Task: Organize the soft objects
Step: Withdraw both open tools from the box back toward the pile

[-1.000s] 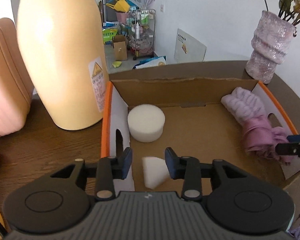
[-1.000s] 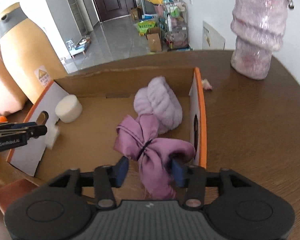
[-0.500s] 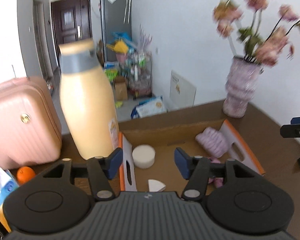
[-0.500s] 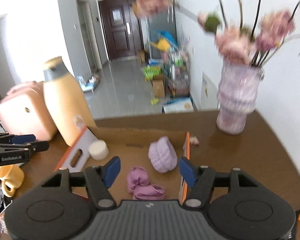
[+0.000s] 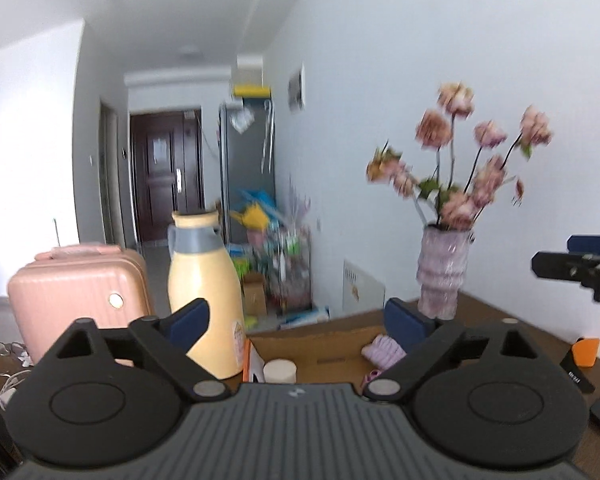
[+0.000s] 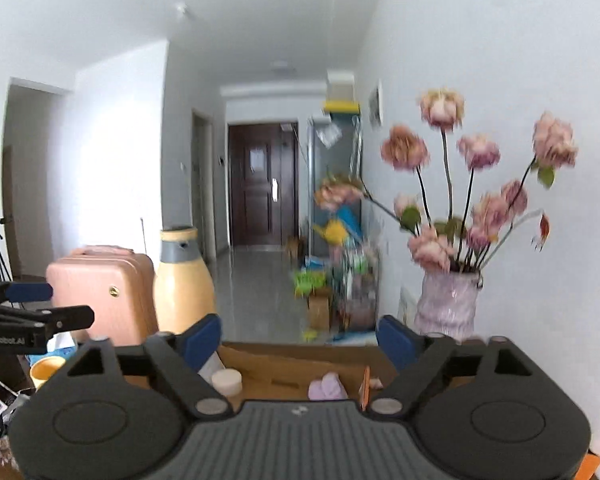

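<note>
A shallow cardboard box (image 5: 320,340) (image 6: 284,364) lies on the brown table, far below both cameras. Inside it a round white sponge (image 5: 279,370) (image 6: 226,381) sits at the left and a fluffy lilac cloth (image 5: 382,351) (image 6: 327,387) at the right. A bit of the purple satin cloth (image 5: 370,377) shows at the edge of my left gripper's body. My left gripper (image 5: 298,318) is held high above the box, its jaws opening wide with nothing between them. My right gripper (image 6: 299,338) is also high and back, jaws opening, empty.
A tall cream bottle (image 5: 204,300) (image 6: 182,284) and a pink suitcase (image 5: 76,292) (image 6: 104,292) stand left of the box. A lilac vase of pink flowers (image 5: 444,272) (image 6: 448,304) stands at the right back. Small orange and black items (image 5: 586,354) lie at the table's right.
Both grippers let go inside the box, the right one of the purple satin cloth, then rose and pulled back. Their jaws widened. The views tilted up from the box to the room.
</note>
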{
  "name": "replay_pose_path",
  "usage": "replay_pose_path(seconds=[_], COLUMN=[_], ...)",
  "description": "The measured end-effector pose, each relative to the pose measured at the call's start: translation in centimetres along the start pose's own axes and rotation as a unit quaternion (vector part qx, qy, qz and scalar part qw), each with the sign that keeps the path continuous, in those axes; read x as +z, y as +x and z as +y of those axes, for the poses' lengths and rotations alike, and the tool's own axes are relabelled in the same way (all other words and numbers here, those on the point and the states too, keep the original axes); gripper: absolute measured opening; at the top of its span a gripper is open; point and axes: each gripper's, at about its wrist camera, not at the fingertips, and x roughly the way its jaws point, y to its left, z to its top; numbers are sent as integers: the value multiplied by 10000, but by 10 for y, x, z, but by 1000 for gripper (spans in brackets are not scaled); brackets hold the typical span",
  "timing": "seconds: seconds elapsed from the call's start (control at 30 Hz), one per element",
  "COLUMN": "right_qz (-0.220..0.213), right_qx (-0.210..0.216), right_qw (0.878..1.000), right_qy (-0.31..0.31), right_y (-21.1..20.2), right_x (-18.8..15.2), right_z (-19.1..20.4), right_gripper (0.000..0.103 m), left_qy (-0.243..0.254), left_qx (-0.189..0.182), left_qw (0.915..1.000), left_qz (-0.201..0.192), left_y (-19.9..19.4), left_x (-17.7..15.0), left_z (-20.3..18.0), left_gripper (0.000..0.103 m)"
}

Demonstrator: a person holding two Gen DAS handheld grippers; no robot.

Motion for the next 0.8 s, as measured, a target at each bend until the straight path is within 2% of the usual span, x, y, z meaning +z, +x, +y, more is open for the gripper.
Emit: replay_pose_path(seconds=[0.13, 0.3, 0.43, 0.57, 0.8], right_qz=[-458, -802, -1079, -1277, -996], right_qx=[-15, 47, 24, 29, -9], right_qw=[9989, 9968, 9941, 9916, 9948], right_qy=[-92, -18, 44, 189, 193], right_y=[-38, -73, -103, -137, -191], right_x=[-29, -69, -101, -138, -204], right_z=[13, 26, 34, 40, 63], right_gripper=[91, 94, 98, 102, 103], left_qy=[-74, -263, -213, -266, -233], left_qx=[-27, 44, 157, 213, 219], left_qw=[9987, 9959, 9931, 9924, 9945], left_qz=[-508, -863, -1144, -1182, -993], left_y=[-48, -96, -133, -162, -219], left_x=[-24, -56, -87, -116, -178], left_z=[-7, -12, -16, -17, -21], left_gripper=[100, 103, 103, 103, 103])
